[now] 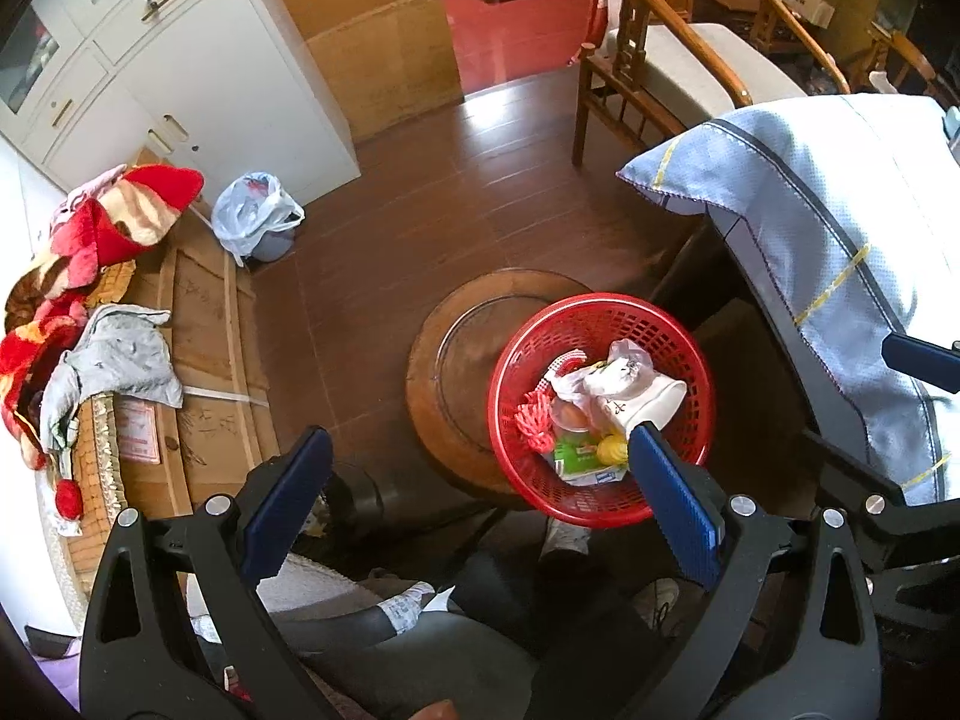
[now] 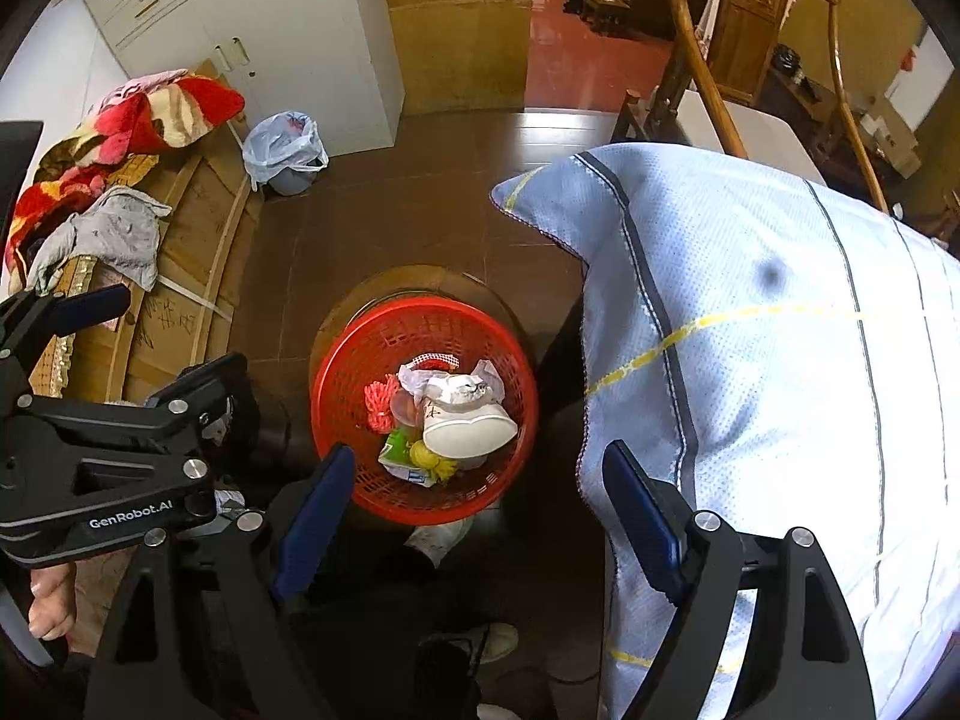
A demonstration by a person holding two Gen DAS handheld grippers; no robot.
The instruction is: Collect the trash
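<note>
A red plastic basket [image 1: 600, 312] stands on a round wooden stool [image 1: 456, 354] and holds trash: a white paper cup [image 1: 651, 399], crumpled plastic, a red net, a green carton [image 1: 573, 456] and a yellow piece. It also shows in the right wrist view [image 2: 360, 354], with the cup [image 2: 468, 429] on top. My left gripper [image 1: 477, 456] is open and empty, above and just in front of the basket. My right gripper [image 2: 480, 474] is open and empty over the basket's near rim. The left gripper's body [image 2: 108, 456] shows at the left of the right wrist view.
A blue-white pillow [image 2: 780, 360] lies close on the right. A small bin lined with a plastic bag [image 1: 258, 216] stands by the white cabinet [image 1: 198, 60]. Blankets and a grey cloth [image 1: 114, 360] lie on a cardboard-covered bench at the left. A wooden chair [image 1: 660, 60] stands behind.
</note>
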